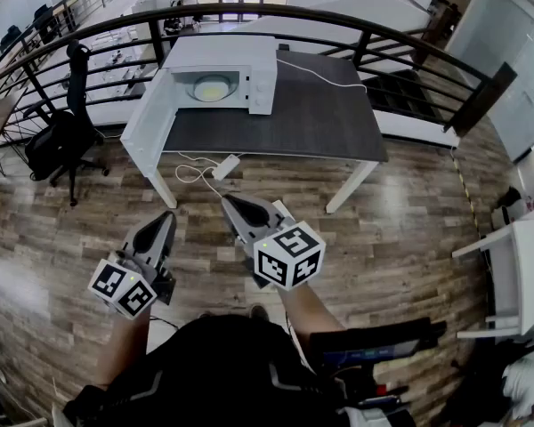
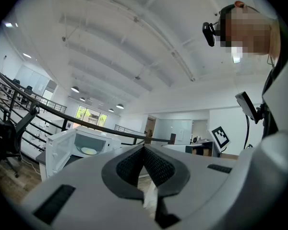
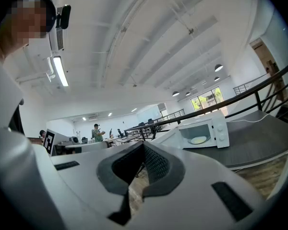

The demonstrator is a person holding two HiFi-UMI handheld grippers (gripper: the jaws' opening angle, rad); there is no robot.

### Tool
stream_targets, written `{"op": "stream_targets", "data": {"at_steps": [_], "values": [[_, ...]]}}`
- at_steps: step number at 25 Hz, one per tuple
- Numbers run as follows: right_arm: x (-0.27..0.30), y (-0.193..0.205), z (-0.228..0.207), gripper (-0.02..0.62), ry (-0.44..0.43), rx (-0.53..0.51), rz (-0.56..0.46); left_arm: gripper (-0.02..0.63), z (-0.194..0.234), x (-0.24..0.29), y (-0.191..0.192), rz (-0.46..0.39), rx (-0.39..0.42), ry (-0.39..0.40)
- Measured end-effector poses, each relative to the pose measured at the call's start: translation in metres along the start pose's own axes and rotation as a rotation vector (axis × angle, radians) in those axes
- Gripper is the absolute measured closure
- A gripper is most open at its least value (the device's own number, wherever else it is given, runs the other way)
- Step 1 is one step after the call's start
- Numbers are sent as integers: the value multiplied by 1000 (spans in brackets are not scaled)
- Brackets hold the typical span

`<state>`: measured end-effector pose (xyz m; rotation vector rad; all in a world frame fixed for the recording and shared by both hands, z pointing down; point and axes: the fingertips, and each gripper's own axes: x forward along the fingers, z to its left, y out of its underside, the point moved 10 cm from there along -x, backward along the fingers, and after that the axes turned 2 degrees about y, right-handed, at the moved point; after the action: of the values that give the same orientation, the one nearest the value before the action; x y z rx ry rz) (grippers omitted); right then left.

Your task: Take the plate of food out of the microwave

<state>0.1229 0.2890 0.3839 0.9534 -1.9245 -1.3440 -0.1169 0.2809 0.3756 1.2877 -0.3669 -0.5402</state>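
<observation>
The white microwave stands on the far left of a dark table, its door swung open to the left. Inside lies the plate of food, pale and round. Both grippers hang over the wooden floor, well short of the table. My left gripper is shut with nothing in it, and so is my right gripper. The left gripper view shows the left gripper with the microwave and plate far off. In the right gripper view the right gripper points towards the microwave and plate.
A black office chair stands left of the table. A white power strip with its cable lies on the floor under the table's front edge. A dark curved railing runs behind the table. A white table is at the right.
</observation>
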Motion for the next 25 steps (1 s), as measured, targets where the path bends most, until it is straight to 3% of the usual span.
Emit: {"op": "stream_targets", "data": {"at_steps": [16,25], "values": [[19,9,30,606,52,-10,-20,601,22,-35,-7,-22,-12,13],[41,23,79,606,72,-69,3,601,47,-78,-9,-73,-42,70]]}}
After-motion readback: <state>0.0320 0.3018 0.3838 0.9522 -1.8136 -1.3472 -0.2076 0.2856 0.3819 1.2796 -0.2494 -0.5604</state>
